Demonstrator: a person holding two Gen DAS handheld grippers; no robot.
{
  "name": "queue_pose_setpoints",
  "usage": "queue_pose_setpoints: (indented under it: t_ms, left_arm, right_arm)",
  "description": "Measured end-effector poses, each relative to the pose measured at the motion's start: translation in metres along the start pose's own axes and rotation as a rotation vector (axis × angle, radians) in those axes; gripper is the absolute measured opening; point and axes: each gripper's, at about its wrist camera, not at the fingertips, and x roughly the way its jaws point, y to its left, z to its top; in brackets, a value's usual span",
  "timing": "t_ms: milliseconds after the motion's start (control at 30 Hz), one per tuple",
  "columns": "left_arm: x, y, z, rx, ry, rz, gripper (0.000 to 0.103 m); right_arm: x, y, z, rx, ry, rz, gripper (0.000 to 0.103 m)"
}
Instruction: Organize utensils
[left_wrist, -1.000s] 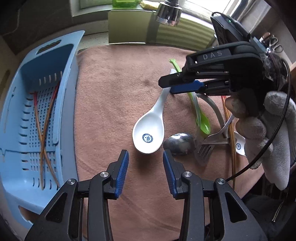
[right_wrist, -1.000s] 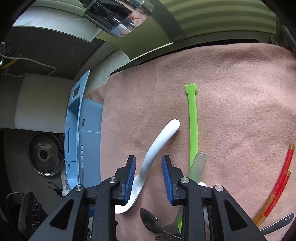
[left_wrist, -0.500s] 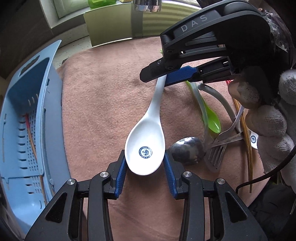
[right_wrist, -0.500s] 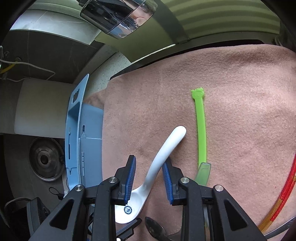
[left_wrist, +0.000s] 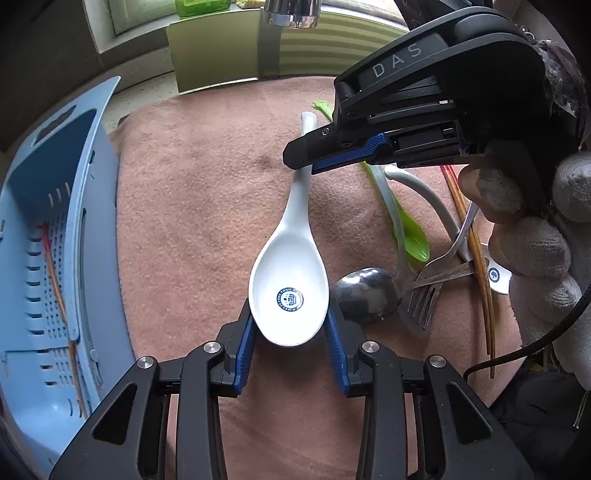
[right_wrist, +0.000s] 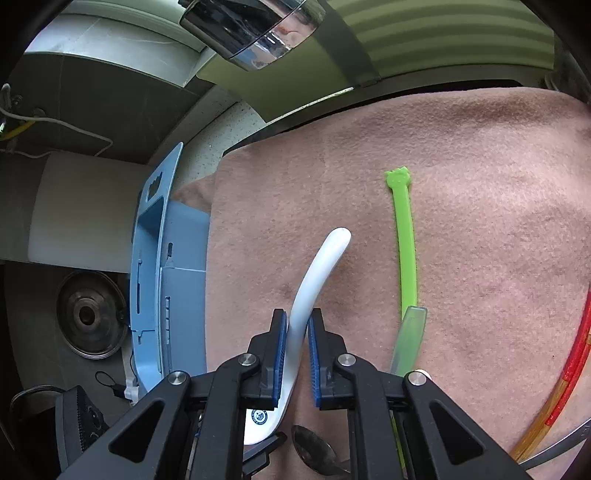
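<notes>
While the glossy white ceramic soup spoon (left_wrist: 289, 284) is lying on the pinkish-brown fleece cloth (left_wrist: 207, 192), we are bracketing it twice: the left gripper (left_wrist: 289, 334) is flanking its bowl, jaws apart, and the right gripper (right_wrist: 296, 354) is straddling its handle, closing but seemingly not yet clamped. We are risking a slip of glazed ceramic between the pads, or a nudge into the dark metal spoon (left_wrist: 365, 293) just beside. Well to the left, the pale blue perforated plastic basket (left_wrist: 26, 221) is holding thin red-and-orange chopsticks (left_wrist: 59, 295).
</notes>
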Motion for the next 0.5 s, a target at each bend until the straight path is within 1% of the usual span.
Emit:
queue_pose_setpoints:
  t_ms: [267,500]
  left_arm:
    - [-0.028,0.005,-0.012,-0.021,-0.054,-0.015,0.034]
    - [-0.060,0.027,-0.029,-0.087,-0.117,-0.006,0.033]
  right_arm:
    - [-0.018,0.016,-0.008,-0.014,-0.039,0.037,0.010]
    - [-0.024,0.051,-0.014,-0.052,-0.067,0.082,0.009]
